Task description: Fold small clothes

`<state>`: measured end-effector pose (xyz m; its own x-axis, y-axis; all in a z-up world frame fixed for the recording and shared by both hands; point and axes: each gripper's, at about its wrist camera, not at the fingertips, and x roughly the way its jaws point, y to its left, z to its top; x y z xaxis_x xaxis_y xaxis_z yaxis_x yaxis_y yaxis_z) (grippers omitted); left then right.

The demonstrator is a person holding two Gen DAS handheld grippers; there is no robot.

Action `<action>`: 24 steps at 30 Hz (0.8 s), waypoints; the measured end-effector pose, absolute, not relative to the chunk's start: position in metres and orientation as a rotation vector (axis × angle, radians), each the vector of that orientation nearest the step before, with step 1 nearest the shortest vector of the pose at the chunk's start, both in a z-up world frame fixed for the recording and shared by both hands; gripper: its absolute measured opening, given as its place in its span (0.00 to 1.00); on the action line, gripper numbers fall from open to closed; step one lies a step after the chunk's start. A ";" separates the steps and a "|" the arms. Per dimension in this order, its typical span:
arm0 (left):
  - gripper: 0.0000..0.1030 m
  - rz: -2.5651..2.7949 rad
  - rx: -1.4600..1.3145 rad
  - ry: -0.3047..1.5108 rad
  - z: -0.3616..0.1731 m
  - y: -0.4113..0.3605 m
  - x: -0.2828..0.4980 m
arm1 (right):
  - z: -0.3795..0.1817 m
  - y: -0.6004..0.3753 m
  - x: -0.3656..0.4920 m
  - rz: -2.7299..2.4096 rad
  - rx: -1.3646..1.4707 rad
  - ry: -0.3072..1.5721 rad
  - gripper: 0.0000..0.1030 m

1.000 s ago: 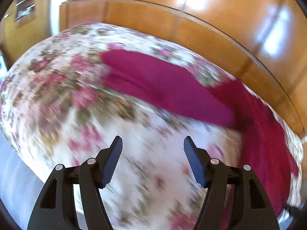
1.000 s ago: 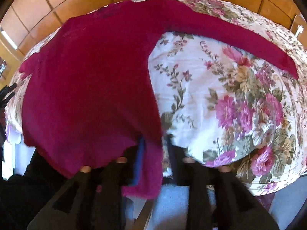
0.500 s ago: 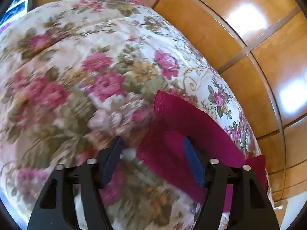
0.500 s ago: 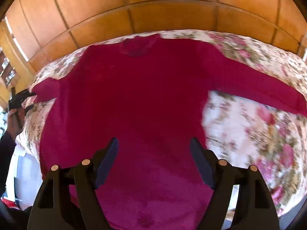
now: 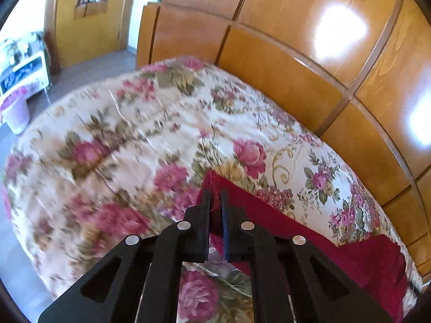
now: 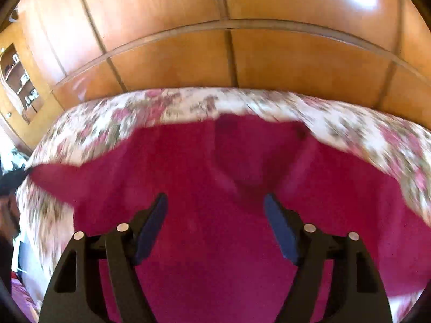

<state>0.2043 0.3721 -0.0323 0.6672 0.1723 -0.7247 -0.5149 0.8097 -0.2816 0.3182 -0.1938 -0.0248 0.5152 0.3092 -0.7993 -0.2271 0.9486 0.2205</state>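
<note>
Left tongs (image 5: 214,202) clamped on the crimson knit sweater's sleeve cuff (image 5: 215,181), lower centre; right tongs (image 6: 215,215) apart above the sweater (image 6: 215,255), having just narrowed; a thin pinch could slip across the floral bedspread (image 5: 121,123)

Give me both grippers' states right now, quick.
Left gripper: closed on the sleeve cuff of the dark red knit sweater.
Right gripper: open, jaws just narrowing a little, nothing gripped, above the sweater's body.

Motion blur smears the red garment (image 6: 229,202) and the floral bedspread (image 6: 350,129) in the right wrist view. Its lower hem runs off the bottom edge. In the left wrist view, the sleeve cuff (image 5: 215,185) is partly hidden between the left hand-held gripper (image 5: 215,196) fingers.
</note>
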 end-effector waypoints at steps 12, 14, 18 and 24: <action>0.05 0.398 -0.468 0.647 0.001 0.378 0.195 | -0.040 -0.150 0.423 0.322 0.179 1.038 0.01; 0.06 0.420 -0.457 0.638 0.004 0.383 0.198 | -0.025 -0.137 0.431 0.324 0.157 1.006 0.01; 0.06 0.485 -0.440 0.609 0.012 0.399 0.207 | -0.016 -0.111 0.444 0.325 0.121 0.977 0.01; 0.07 0.583 -0.373 0.709 -0.011 0.415 0.230 | -0.049 -0.077 0.452 0.291 0.010 1.034 0.03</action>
<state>0.2296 0.4147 -0.0107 0.6121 0.3702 -0.6987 -0.6137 0.7797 -0.1245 0.4524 -0.0768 -0.0491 0.4761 0.2431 -0.8451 -0.2335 0.9615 0.1450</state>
